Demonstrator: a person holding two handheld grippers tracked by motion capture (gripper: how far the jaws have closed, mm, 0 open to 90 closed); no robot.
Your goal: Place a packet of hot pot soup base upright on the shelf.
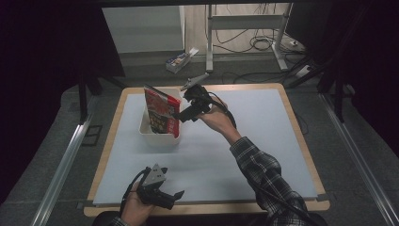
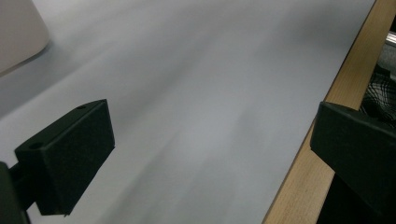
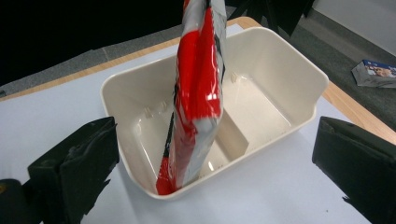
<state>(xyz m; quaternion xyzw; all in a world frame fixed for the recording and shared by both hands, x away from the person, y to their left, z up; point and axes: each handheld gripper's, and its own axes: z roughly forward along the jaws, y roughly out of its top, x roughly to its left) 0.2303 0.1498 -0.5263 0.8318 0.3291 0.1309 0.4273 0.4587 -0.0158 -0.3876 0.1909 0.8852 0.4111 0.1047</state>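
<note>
A red and silver snack packet (image 1: 162, 113) stands upright in a cream plastic bin (image 1: 157, 139) on the white mat, at the table's far left. In the right gripper view the packet (image 3: 198, 93) leans on the bin's near wall, its lower end inside the bin (image 3: 289, 65). My right gripper (image 1: 181, 115) hovers just right of the packet; its jaws are wide apart and hold nothing, so it is open (image 3: 215, 140). My left gripper (image 1: 171, 197) rests near the table's front edge, open and empty (image 2: 212, 123) over bare mat.
The mat (image 1: 254, 141) lies on a wooden table with a raised border (image 2: 308, 158). A small printed box (image 1: 179, 60) lies on the floor beyond the far edge, near desk legs and cables (image 1: 263, 42). Metal rails run along both sides of the table.
</note>
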